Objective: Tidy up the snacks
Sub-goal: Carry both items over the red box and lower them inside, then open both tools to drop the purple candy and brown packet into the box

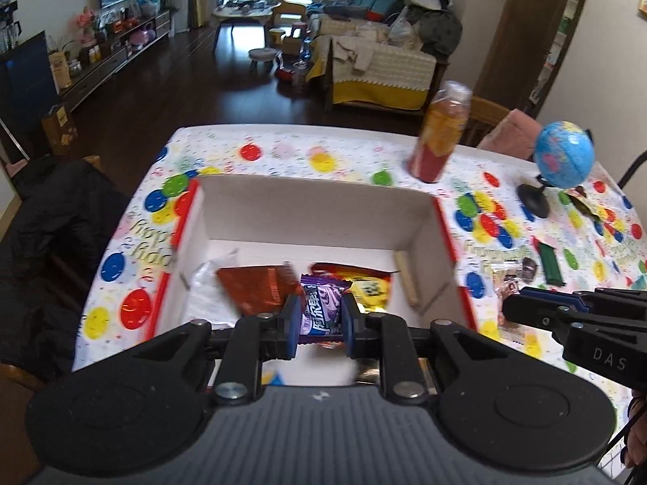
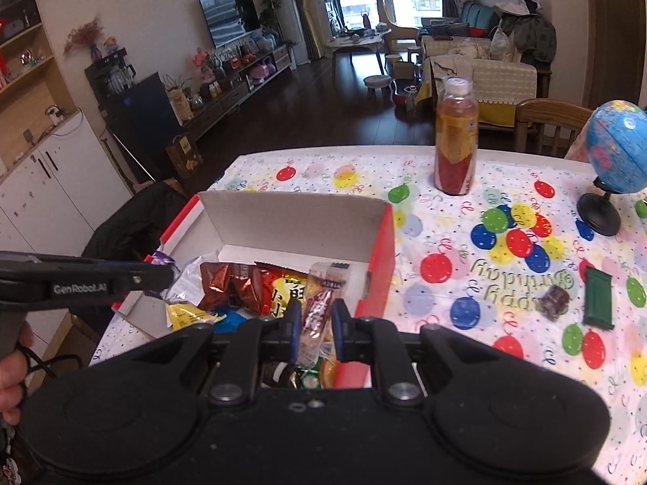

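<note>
Step in hand: loading snacks into the box (image 1: 424,226), a white-lined, red-sided cardboard box open at the top, set toward the table's (image 1: 283,149) near-left part on a balloon-print cloth.

Left gripper (image 1: 321,317): narrowed on a purple candy packet (image 1: 321,307), pinched between both blue pads and held over the near part of the box.

Right gripper (image 2: 317,323): narrowed on a long pink snack stick (image 2: 321,307) in a clear wrapper, held over the box's near-right corner.

Already in the box: a brown foil packet (image 2: 228,283), a red and yellow packet (image 2: 279,291), a small yellow packet (image 1: 370,291), a clear wrapper (image 1: 206,283) at the left wall, a pale stick (image 1: 406,279) along the right wall.

Outside the box, toward the table's right edge: a green bar (image 2: 598,297) and a small dark wrapped sweet (image 2: 555,301), just beside each other.

Not part of the sorting, by appearance: a bottle (image 2: 455,141) near the far edge and a globe (image 2: 618,149) at the far-right corner.

Next move, as a judgement: each gripper needs to lower its item clear of the box walls and open so it drops among the others. After that, the green bar and dark sweet are the likely pickups, nearer the right gripper.
</note>
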A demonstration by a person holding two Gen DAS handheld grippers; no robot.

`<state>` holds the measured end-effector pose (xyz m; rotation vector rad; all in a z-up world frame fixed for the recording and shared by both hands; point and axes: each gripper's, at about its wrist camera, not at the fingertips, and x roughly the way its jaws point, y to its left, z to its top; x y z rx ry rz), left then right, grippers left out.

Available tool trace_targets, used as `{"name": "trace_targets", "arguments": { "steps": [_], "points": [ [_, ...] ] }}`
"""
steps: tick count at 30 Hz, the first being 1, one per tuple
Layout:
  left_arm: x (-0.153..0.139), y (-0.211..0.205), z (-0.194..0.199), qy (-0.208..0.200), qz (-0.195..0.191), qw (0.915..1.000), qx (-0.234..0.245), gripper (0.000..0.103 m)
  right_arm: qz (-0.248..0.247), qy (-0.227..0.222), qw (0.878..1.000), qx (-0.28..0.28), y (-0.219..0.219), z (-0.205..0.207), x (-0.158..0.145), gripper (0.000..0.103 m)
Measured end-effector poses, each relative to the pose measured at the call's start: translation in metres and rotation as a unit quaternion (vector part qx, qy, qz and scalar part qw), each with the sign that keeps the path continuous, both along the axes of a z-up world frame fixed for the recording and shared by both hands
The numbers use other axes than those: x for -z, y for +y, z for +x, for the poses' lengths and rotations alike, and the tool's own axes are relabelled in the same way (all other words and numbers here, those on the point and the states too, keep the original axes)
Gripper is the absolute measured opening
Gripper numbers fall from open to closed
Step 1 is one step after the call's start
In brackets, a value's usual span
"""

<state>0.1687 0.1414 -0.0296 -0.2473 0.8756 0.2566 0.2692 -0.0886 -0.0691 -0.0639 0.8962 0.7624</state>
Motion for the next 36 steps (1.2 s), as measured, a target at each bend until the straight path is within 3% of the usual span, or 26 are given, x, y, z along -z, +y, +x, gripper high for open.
{"name": "trace_targets", "arguments": {
  "steps": [10,20,26,29,31,36],
  "points": [
    [0.009,0.041,0.031,0.022,0.015,0.9996,-0.002,0.02,-0.039,0.011,0.999,0.004,0.043,0.019,0.023,0.014],
    [0.06,0.057,0.063,0.095,0.012,0.9954,-0.001,0.02,-0.061,0.041,0.997,0.002,0.056,0.025,0.05,0.021],
    [0.073,0.056,0.065,0.109,0.012,0.994,-0.001,0.022,-0.064,0.056,0.996,0.006,0.053,0.025,0.059,0.026],
    [0.076,0.056,0.063,0.115,0.01,0.9934,-0.006,0.035,-0.061,0.058,0.996,0.006,0.052,0.023,0.059,0.036],
    [0.076,0.058,0.061,0.114,-0.001,0.9934,-0.01,0.056,-0.06,0.056,0.997,0.002,0.051,0.021,0.058,0.046],
    [0.071,0.057,0.053,0.107,-0.002,0.9942,-0.014,0.064,-0.051,0.048,0.997,-0.004,0.048,0.014,0.052,0.061]
  ]
}}
